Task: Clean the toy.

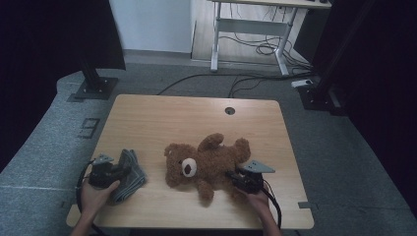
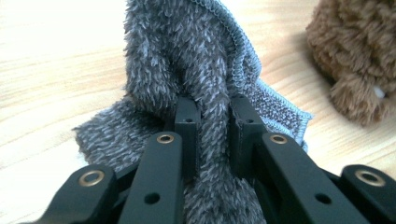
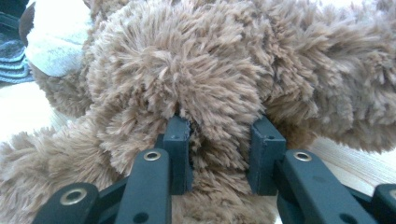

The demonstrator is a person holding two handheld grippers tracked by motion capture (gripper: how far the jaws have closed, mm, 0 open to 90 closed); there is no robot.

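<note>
Left claw [image 2: 212,126] pinched on fold of grey fluffy microfibre cloth [image 2: 187,60], lower left of high view, cloth bunched on light wooden worktop [image 1: 147,118]. Right claw [image 3: 219,140] pinched on limb of brown plush teddy bear [image 1: 206,164], bear lying centre of high view, just right of cloth. Judged step: cloth to be carried to bear. Bear to be kept pinned. Cloth grip to be held deep in fold. Slip risk: pile compresses, edge may be dragged.
</note>
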